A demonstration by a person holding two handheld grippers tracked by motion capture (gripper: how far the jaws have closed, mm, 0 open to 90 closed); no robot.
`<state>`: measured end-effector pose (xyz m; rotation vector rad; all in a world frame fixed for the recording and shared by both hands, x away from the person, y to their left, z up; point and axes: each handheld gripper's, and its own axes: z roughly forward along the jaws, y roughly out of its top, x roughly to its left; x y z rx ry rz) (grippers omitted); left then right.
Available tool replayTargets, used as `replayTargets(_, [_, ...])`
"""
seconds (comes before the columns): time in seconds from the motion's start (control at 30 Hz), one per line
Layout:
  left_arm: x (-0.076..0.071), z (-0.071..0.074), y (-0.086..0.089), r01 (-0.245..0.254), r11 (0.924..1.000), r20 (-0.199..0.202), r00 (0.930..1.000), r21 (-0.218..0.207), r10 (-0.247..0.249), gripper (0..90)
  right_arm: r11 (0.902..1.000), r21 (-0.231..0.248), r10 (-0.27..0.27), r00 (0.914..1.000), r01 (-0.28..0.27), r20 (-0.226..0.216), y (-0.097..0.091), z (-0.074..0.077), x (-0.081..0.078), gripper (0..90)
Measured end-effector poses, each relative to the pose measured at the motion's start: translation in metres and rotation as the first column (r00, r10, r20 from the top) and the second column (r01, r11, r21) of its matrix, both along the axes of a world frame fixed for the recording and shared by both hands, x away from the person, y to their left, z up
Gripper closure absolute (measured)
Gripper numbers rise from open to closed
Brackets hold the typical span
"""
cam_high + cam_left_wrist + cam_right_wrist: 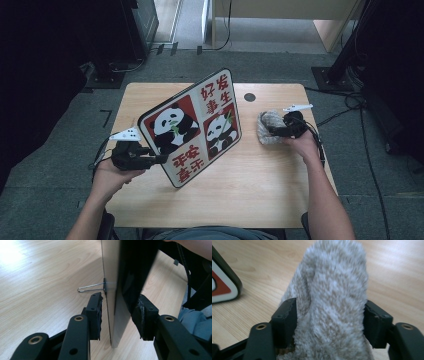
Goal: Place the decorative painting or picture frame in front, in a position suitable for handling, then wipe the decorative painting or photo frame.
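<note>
Fluffy grey-beige cloth (332, 302) sits bunched between the right gripper's (280, 131) jaws, pads pressing its sides; it rests on the wooden table (260, 185) at the right, just beside the panda board (192, 127). Board stands tilted on its lower edge, long axis running from near-left to far-right, printed face toward the person. Left gripper (117, 315) straddles the board's left edge: one pad appears to touch, the other stands slightly off, so no firm clamp yet. Cloth lies right of the board face; right hand nearer.
</note>
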<state>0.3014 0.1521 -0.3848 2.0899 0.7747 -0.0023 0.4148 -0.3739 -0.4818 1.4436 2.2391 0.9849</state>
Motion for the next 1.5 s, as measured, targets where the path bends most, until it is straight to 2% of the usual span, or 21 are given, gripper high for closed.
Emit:
replayTargets(0.13, [0.002,-0.001,0.0,-0.016,0.9998,0.002,0.9999,-0.014,0.016,65.4,1.0,-0.007,-0.002,0.9994,0.002,-0.034,0.0,-0.006,0.001,43.8])
replayTargets(0.27, [0.003,-0.002,0.001,-0.03,0.9993,-0.035,0.9989,-0.023,0.03,69.5,0.9997,-0.025,-0.001,0.9996,0.0,-0.027,0.0,-0.006,0.001,49.4])
replayTargets(0.37, [0.003,-0.002,0.001,-0.03,0.9992,-0.031,0.9991,-0.026,0.029,71.8,0.9995,-0.033,-0.005,0.9996,0.004,-0.028,-0.001,-0.006,0.0,53.2])
replayTargets(0.5, [0.002,-0.002,0.001,-0.033,0.9991,-0.02,0.9993,-0.025,0.032,71.4,0.9998,-0.018,-0.011,0.9994,0.011,-0.033,-0.003,-0.003,0.0,58.8])
replayTargets(0.67, [0.003,-0.001,0.001,-0.034,0.9989,-0.03,0.999,-0.032,0.033,71.8,0.9999,-0.015,0.005,0.9988,-0.005,-0.048,-0.003,-0.001,0.0,62.0])
replayTargets(0.73, [0.003,-0.001,0.001,-0.033,0.9989,-0.033,0.999,-0.033,0.032,73.2,1.0,-0.009,0.002,0.9985,-0.003,-0.055,-0.003,-0.001,0.0,62.6])
replayTargets(0.8, [0.003,0.0,0.001,-0.033,0.9987,-0.033,0.999,-0.039,0.031,75.0,0.9999,0.013,-0.002,0.9969,0.003,-0.079,-0.005,0.002,0.001,64.1])
replayTargets(0.93, [0.003,0.0,0.0,-0.024,0.9992,-0.023,0.9995,-0.032,0.023,77.2,0.9996,0.027,-0.005,0.9961,0.008,-0.089,-0.005,0.006,0.001,64.7])
replayTargets(1.07, [0.003,-0.001,0.0,-0.024,0.9992,-0.017,0.9996,-0.032,0.024,78.1,0.9989,0.044,-0.013,0.9974,0.016,-0.071,-0.006,0.013,0.0,64.7])
replayTargets(1.23, [0.003,0.0,-0.001,-0.026,0.9992,-0.015,0.9996,-0.031,0.026,78.4,0.9993,0.037,0.001,0.9986,0.001,-0.053,-0.001,0.022,-0.003,64.7])
replayTargets(1.5, [0.003,0.0,-0.001,-0.028,0.9992,-0.008,0.9996,-0.028,0.028,78.3,0.9984,0.052,0.023,0.9982,-0.02,-0.055,0.009,0.035,-0.007,64.7])
